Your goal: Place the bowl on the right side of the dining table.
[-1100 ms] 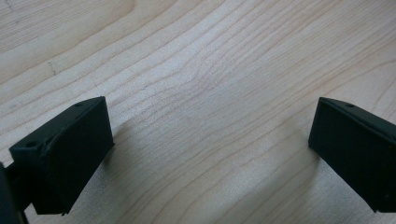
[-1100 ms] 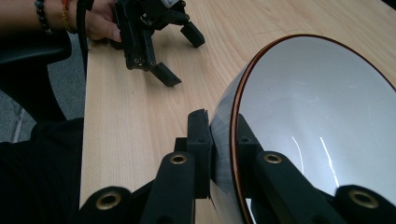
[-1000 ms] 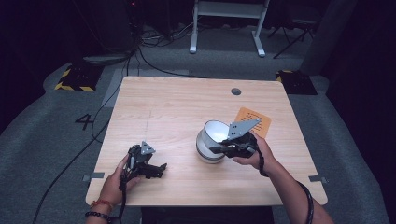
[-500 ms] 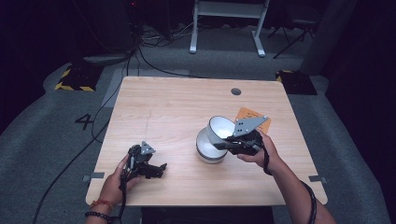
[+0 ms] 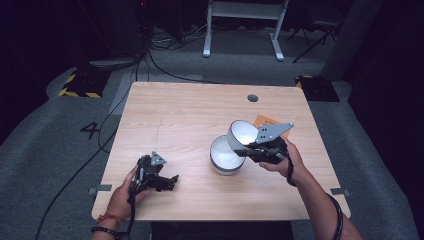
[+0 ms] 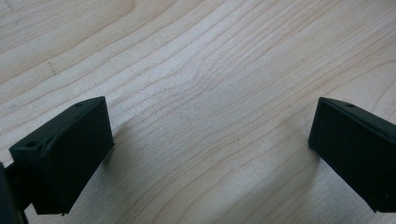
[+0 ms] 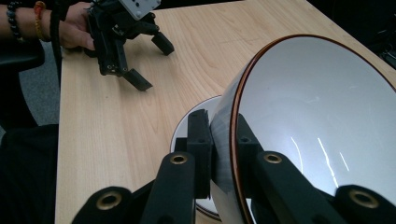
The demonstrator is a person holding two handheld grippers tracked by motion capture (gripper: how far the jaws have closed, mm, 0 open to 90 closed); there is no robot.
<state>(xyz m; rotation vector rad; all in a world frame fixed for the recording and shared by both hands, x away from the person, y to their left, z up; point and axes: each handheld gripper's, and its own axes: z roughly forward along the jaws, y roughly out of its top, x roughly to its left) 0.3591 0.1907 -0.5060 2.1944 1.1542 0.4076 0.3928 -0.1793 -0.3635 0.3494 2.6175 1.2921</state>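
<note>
Pale wood grain covers the table (image 5: pixel 190 120), which stands on grey carpet (image 5: pixel 60 150) in a dark room; a painted number 4 (image 5: pixel 91 130) marks the floor off the left edge, with black cables (image 5: pixel 125 90) and a yellow-and-black striped block (image 5: pixel 80 85) beyond the far left corner. Near the front left corner the left gripper (image 5: pixel 167 182) rests low over bare wood, jaws spread wide. Toward the front right, a white bowl (image 5: pixel 226 155) sits on the table. Just above it the right gripper (image 5: pixel 246 149) pinches the rim of a second white bowl (image 5: pixel 244 134), lifted and tilted on its side. An orange card (image 5: pixel 267 122) lies behind it near the right edge.
</note>
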